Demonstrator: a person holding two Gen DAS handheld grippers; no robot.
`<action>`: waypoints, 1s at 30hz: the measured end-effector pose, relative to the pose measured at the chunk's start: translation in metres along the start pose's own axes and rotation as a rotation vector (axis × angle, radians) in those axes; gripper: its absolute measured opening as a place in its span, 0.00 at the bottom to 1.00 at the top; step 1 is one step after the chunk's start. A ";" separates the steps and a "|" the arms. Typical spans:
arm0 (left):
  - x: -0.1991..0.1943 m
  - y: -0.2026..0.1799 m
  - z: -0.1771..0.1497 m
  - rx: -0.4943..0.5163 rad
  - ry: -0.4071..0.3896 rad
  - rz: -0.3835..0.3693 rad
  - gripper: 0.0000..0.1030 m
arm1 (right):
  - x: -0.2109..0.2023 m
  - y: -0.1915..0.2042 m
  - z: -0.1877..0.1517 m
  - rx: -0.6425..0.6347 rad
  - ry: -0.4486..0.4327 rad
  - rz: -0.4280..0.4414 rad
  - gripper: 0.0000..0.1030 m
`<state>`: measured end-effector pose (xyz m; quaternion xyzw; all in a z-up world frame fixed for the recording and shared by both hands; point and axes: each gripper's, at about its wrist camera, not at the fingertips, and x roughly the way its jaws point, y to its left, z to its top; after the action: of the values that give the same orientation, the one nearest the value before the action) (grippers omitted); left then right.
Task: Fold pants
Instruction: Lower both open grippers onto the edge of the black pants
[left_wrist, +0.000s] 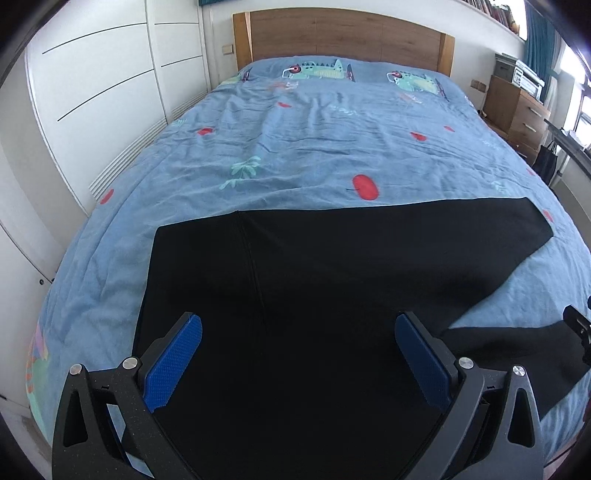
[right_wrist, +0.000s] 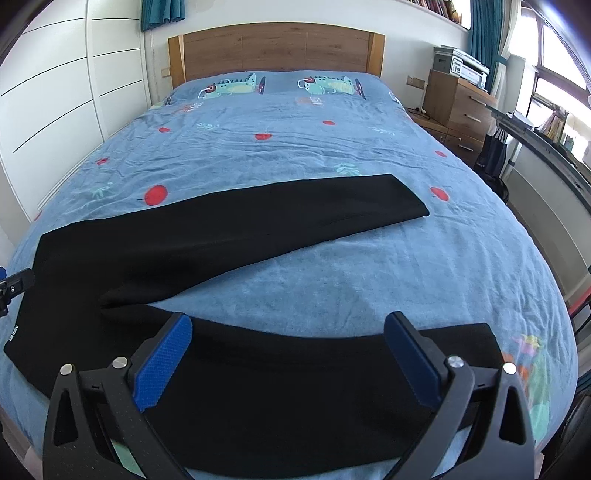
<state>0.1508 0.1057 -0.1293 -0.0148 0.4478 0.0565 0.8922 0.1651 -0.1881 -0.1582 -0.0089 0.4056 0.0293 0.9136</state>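
Observation:
Black pants (left_wrist: 314, 277) lie spread flat on the blue bed cover, legs apart in a V. In the left wrist view my left gripper (left_wrist: 298, 362) is open and empty, hovering over the waist and seat part. In the right wrist view my right gripper (right_wrist: 288, 360) is open and empty above the near leg (right_wrist: 295, 376). The far leg (right_wrist: 258, 214) stretches to the right, its cuff lying flat. The left gripper's edge (right_wrist: 14, 284) shows at the left of the right wrist view; the right gripper's edge (left_wrist: 578, 325) shows at the right of the left wrist view.
The bed (right_wrist: 332, 269) has a blue cover with red spots and a wooden headboard (right_wrist: 277, 48). White wardrobe doors (left_wrist: 92, 92) stand on the left. A wooden dresser (right_wrist: 458, 107) with a printer, and a window, are on the right.

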 end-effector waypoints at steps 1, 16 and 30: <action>0.009 0.001 0.005 0.010 0.013 0.005 0.99 | 0.015 -0.004 0.005 -0.005 0.016 0.004 1.00; 0.121 0.000 0.080 0.292 0.391 -0.070 0.99 | 0.145 -0.055 0.085 -0.152 0.235 0.074 1.00; 0.185 0.018 0.090 0.486 0.667 -0.348 0.99 | 0.261 -0.059 0.205 -0.664 0.515 0.425 1.00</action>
<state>0.3302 0.1467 -0.2228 0.1026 0.7020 -0.2091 0.6730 0.4952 -0.2263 -0.2147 -0.2242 0.5807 0.3408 0.7045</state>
